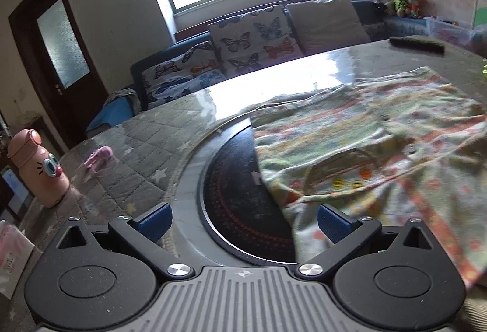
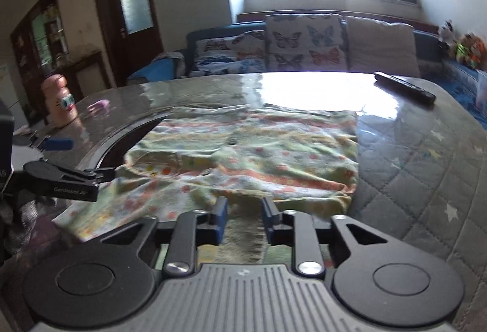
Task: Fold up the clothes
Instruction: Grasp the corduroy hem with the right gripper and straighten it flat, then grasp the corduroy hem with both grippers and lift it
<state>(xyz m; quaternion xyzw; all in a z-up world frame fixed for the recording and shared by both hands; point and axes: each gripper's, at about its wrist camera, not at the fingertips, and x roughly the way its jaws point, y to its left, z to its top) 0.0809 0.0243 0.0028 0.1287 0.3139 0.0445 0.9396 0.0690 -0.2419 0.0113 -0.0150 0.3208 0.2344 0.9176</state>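
A pale green garment (image 2: pixel 243 155) with orange stripes and small flowers lies spread and rumpled on the glass-topped table (image 2: pixel 411 155). In the right wrist view my right gripper (image 2: pixel 245 205) sits at the garment's near hem, its blue pads a narrow gap apart. Only the table shows between them, so it is open and holds nothing. In the left wrist view my left gripper (image 1: pixel 243 218) stands wide open over the black round disc (image 1: pixel 237 192), with the garment (image 1: pixel 365 149) by its right pad. The left gripper (image 2: pixel 80 158) also shows at the left of the right wrist view.
A pink bottle with a cartoon face (image 1: pixel 36 167) (image 2: pixel 59 102) and a small pink object (image 1: pixel 99 157) stand at the table's left. A dark flat bar (image 2: pixel 404 85) lies at the far right. Behind the table is a sofa with butterfly cushions (image 1: pixel 252 36).
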